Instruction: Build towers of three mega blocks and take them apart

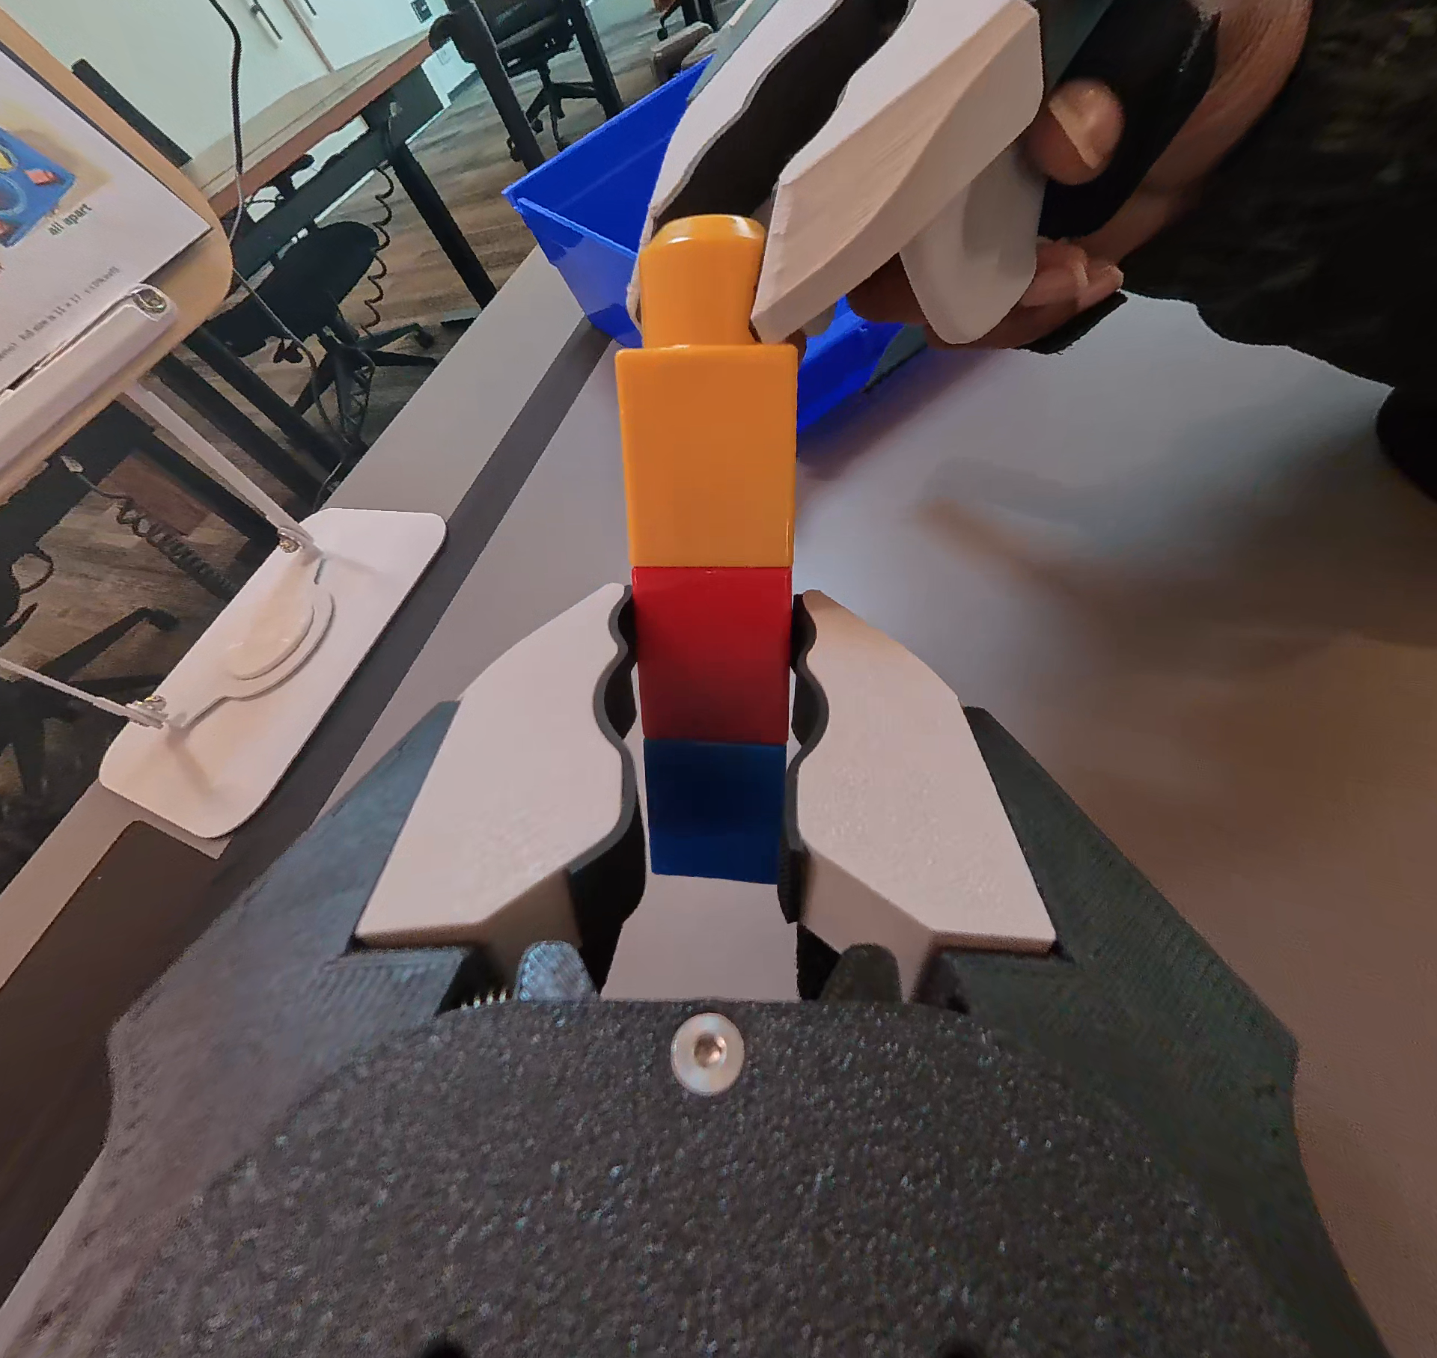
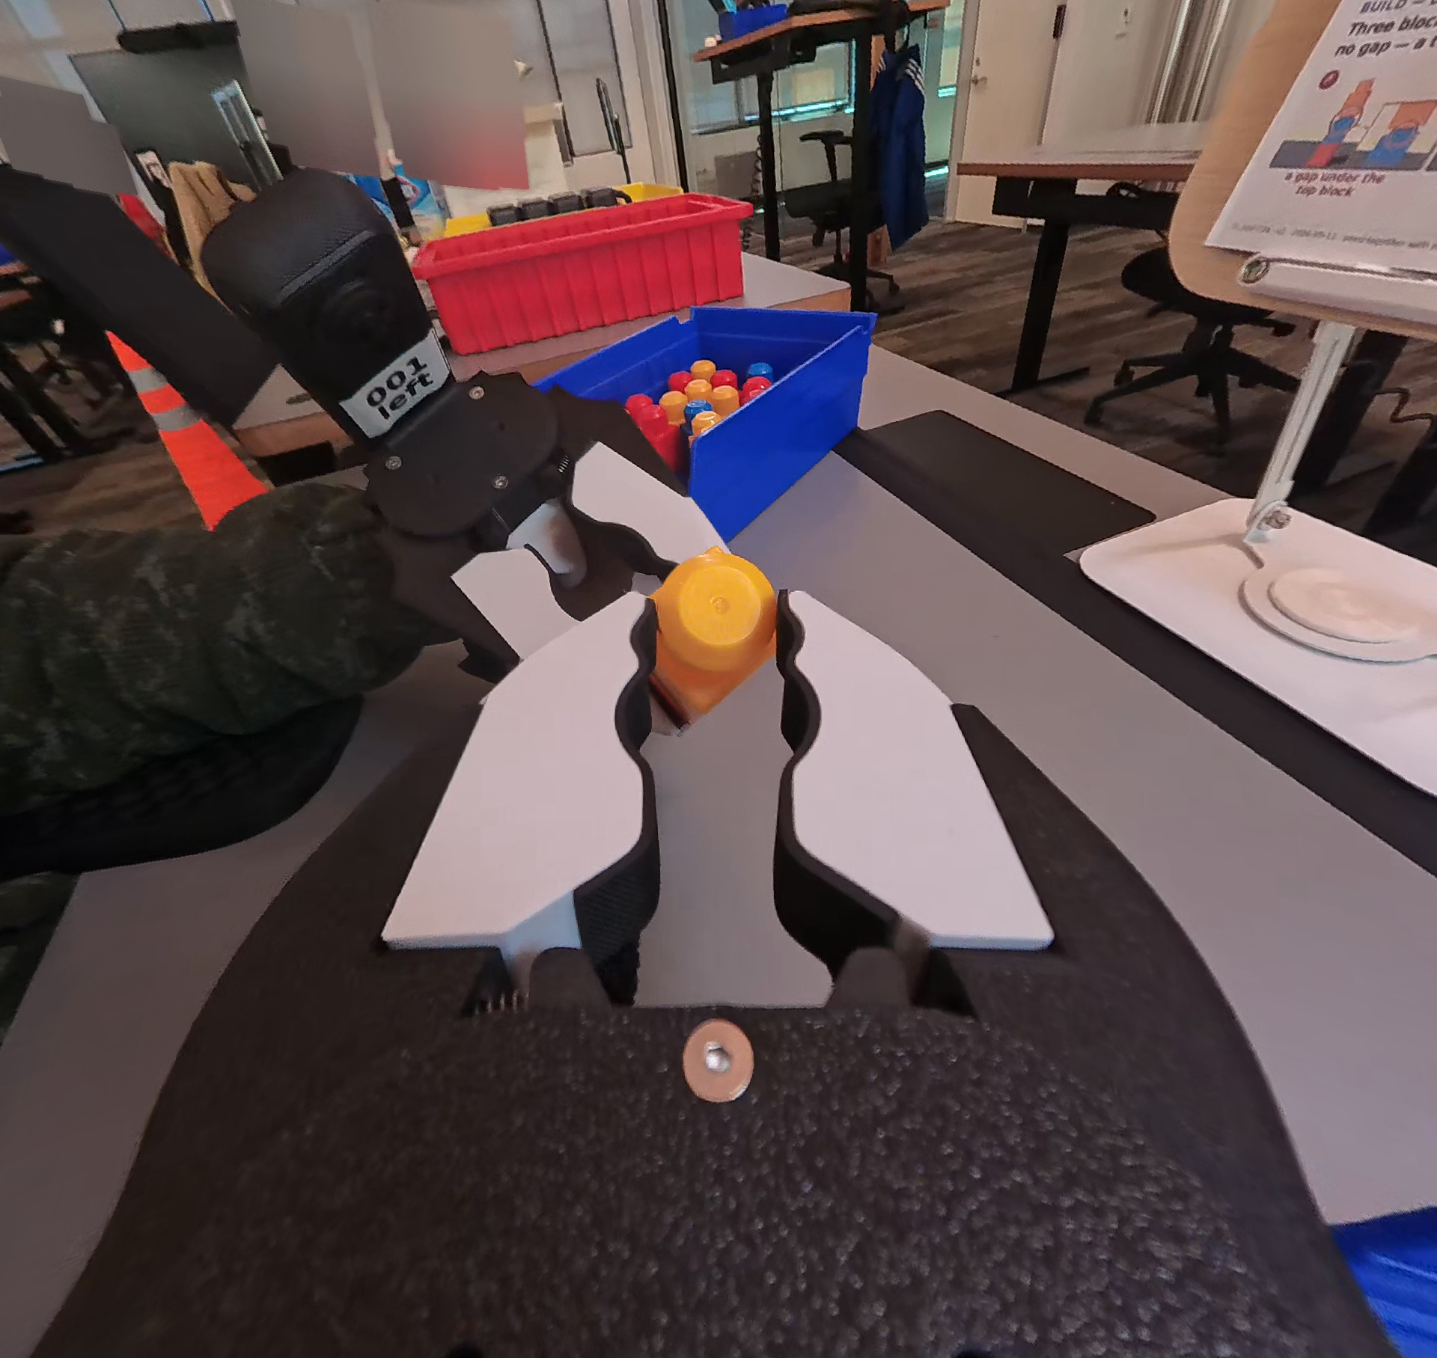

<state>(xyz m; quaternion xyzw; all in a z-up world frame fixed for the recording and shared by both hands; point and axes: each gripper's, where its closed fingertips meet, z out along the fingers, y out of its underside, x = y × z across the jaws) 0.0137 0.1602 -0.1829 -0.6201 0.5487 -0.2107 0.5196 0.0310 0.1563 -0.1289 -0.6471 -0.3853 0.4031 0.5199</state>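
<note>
A tower of three blocks stands on the grey table (image 1: 1089,621): a blue block (image 1: 711,808) at the bottom, a red block (image 1: 711,660) in the middle and an orange block (image 1: 708,458) on top. My left gripper (image 1: 711,621) is closed around the red and blue blocks from the side. My right gripper (image 2: 711,613) comes from above and is shut on the orange block (image 2: 715,621) at its round stud. The right gripper also shows in the left wrist view (image 1: 704,271). The lower blocks are hidden in the right wrist view.
A blue bin (image 2: 777,450) with several red, orange and blue blocks (image 2: 700,403) stands behind the tower, at the table's far edge (image 1: 591,232). A white stand base (image 2: 1283,605) holding an instruction sheet (image 2: 1361,116) is to one side. A red tray (image 2: 583,287) sits farther back. There is about 6 cm between the tips of the two grippers.
</note>
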